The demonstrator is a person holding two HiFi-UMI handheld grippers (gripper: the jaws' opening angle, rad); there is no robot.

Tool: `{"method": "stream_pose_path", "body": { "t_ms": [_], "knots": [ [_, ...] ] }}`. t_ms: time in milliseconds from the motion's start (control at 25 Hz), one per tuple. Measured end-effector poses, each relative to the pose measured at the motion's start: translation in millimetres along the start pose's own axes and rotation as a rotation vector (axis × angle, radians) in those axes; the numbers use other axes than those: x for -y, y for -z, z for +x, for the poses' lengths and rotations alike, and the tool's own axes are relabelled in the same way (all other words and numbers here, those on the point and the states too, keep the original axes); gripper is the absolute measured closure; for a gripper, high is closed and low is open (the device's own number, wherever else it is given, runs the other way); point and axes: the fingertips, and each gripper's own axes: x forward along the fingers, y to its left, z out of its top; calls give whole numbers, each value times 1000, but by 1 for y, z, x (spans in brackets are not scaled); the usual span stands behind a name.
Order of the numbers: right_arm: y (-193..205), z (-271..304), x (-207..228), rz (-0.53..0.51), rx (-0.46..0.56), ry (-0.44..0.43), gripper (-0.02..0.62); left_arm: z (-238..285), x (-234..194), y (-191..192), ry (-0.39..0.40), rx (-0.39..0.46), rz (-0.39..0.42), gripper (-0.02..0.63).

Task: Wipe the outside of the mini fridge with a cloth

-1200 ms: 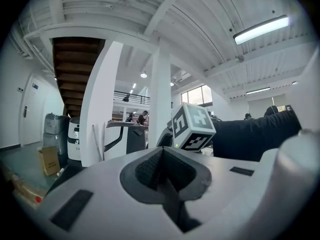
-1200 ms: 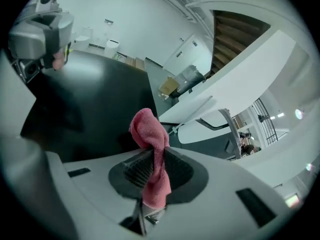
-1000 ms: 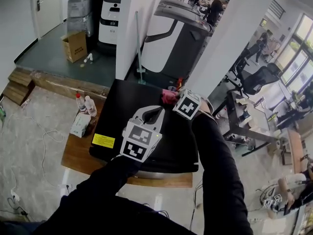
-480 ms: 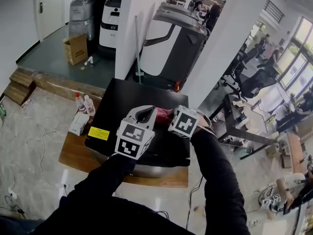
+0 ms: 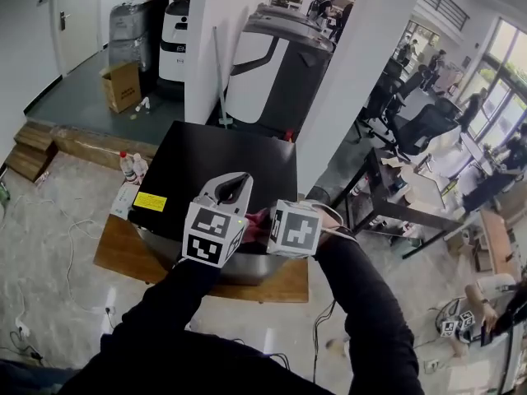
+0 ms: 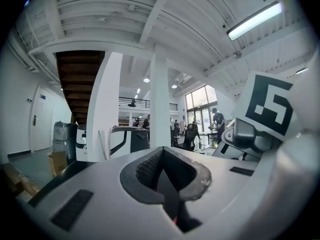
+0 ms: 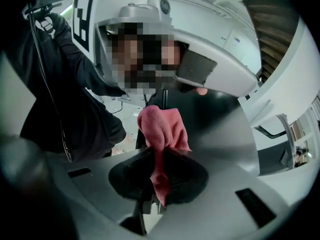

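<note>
The mini fridge has a black top (image 5: pixel 222 155), a silver front (image 5: pixel 206 262) and a yellow label (image 5: pixel 151 202). My right gripper (image 5: pixel 263 220) is at the fridge's near top edge, shut on a pink cloth (image 5: pixel 255 219). In the right gripper view the cloth (image 7: pixel 162 129) bunches out of the shut jaws of that gripper (image 7: pixel 157 170) against the fridge's silver surface (image 7: pixel 235 144). My left gripper (image 5: pixel 241 179) hovers just left of the cloth, over the top's near edge. Its jaws (image 6: pixel 162 171) are shut, hold nothing and point out into the room.
The fridge stands on a low wooden platform (image 5: pixel 119 253), with two bottles (image 5: pixel 130 167) and a white packet (image 5: pixel 123 200) at its left. Behind it are a white pillar (image 5: pixel 206 39) and a large grey machine (image 5: pixel 276 64). A desk (image 5: pixel 395 208) and chairs stand to the right.
Both grippers have come back across the fridge top from its far right part to its near edge. The pink cloth came with the right gripper.
</note>
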Motion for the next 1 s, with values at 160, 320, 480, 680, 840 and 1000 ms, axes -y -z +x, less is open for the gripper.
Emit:
{"method": "stream_pose_path", "body": {
  "t_ms": [160,320,480,680,840,1000],
  "knots": [
    [3,-15,-16,2,81,34,537,-11,26,0,-4,6,13,600],
    [18,-59,6,63,258,370,535,-27,52,-6,38,28,1,600],
    [48,-111,22,123,398,760,535,-38,82,-16,90,70,2,600],
    [78,-135,3,198,460,1004,535,-34,122,-6,191,93,-13,600],
    [95,-143,-11,297,531,1084,534,-32,150,2,306,92,-41,600],
    [111,-143,-14,346,481,1141,535,-33,179,10,434,85,-65,600]
  ]
}}
